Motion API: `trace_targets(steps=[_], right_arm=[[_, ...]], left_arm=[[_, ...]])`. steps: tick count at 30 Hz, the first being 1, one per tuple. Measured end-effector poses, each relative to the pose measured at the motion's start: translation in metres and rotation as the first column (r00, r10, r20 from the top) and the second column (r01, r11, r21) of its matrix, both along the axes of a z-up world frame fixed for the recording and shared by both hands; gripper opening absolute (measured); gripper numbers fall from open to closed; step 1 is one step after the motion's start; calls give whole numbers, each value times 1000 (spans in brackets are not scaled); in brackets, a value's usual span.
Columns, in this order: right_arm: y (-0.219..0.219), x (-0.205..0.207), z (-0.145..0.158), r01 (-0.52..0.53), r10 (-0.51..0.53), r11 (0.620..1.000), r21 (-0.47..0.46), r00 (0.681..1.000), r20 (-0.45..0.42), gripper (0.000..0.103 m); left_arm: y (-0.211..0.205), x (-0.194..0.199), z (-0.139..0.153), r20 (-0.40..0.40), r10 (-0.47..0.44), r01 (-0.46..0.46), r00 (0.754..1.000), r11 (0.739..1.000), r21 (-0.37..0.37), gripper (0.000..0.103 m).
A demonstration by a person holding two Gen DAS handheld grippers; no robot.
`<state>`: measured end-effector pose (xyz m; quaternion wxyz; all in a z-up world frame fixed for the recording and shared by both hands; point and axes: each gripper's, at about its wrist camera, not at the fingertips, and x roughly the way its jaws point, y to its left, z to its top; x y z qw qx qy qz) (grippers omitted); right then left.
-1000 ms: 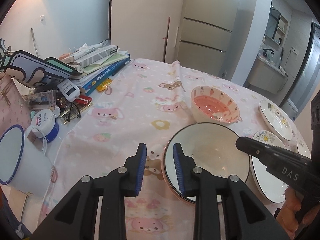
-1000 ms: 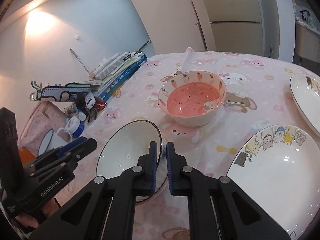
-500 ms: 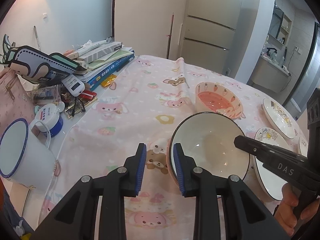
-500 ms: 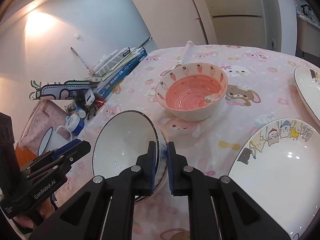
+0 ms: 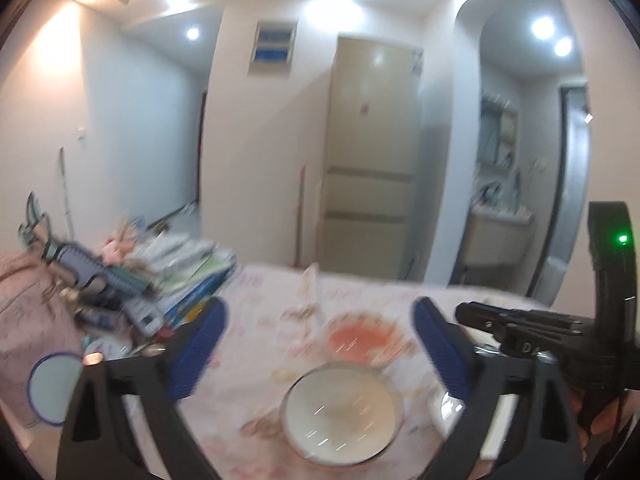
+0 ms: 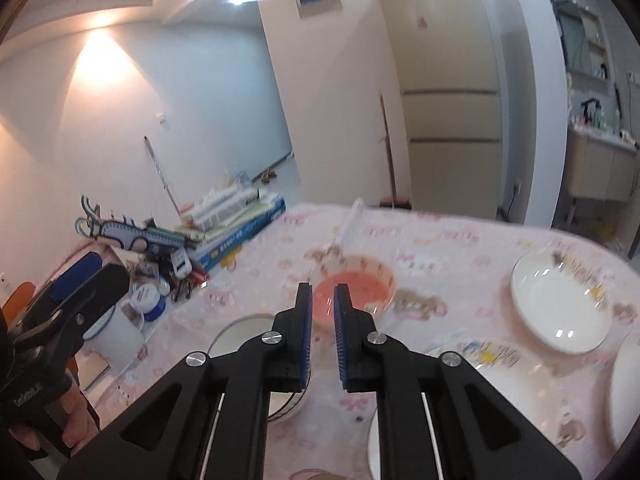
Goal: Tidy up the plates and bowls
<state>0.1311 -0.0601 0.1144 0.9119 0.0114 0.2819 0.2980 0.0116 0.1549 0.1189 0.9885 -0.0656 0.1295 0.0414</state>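
Opening wide, left claw [image 5: 320, 344] hangs above the white bowl [image 5: 342, 408], nothing btwn pads. Right claw [image 6: 321, 336] opening too, narrow gap, empty. Bowl sits on worktop [image 6: 460, 240], just in front of pink bowl [image 6: 352, 292]; plates [image 6: 560, 308] to right.

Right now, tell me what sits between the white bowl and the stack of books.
Only bare pink cartoon tablecloth lies between the white bowl and the stack of books; the right wrist view shows it best.
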Motion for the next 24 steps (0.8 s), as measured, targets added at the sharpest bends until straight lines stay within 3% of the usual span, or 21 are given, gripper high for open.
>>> trace_targets(steps=[1, 2, 3, 4, 7, 10, 13, 15, 19, 22, 24], right_arm=[[-5, -2, 11, 8, -8, 1000, 2, 1000, 30, 29], [-8, -3, 18, 24, -23, 1000, -1, 998, 58, 60], [-11, -4, 26, 59, -58, 998, -15, 994, 91, 77], [-14, -5, 33, 96, -93, 995, -22, 988, 125, 102], [-29, -10, 43, 171, -172, 985, 27, 951, 257, 103], [-39, -6, 47, 212, -223, 975, 68, 923, 313, 103], [-39, 10, 48, 255, -245, 967, 9, 920, 306, 103], [-40, 21, 48, 308, -273, 949, -60, 905, 325, 103], [-47, 39, 50, 345, -295, 931, -115, 901, 317, 103], [-40, 49, 62, 329, -273, 936, -126, 903, 332, 103], [-32, 52, 70, 344, -277, 930, -127, 887, 369, 103]], left_arm=[[-4, -2, 7, 38, -11, 11, 999, 1000, -3, 103], [-7, -2, 12, 54, -7, 6, 999, 1000, 5, 103], [-11, -1, 17, 72, 5, -6, 997, 1000, 23, 103], [-15, 0, 20, 87, 11, -14, 996, 999, 39, 103], [-24, 9, 28, 151, -2, -13, 988, 995, 100, 103], [-30, 33, 33, 126, -116, 95, 985, 982, 161, 103], [-16, 58, 38, 149, -124, 122, 981, 992, 21, 103], [-9, 70, 44, 163, -101, 108, 981, 994, -34, 103], [-5, 91, 57, 150, -102, 107, 983, 994, -22, 103], [-6, 113, 62, 70, -156, 156, 985, 988, -5, 103], [-4, 123, 66, 47, -166, 167, 985, 986, -9, 103]])
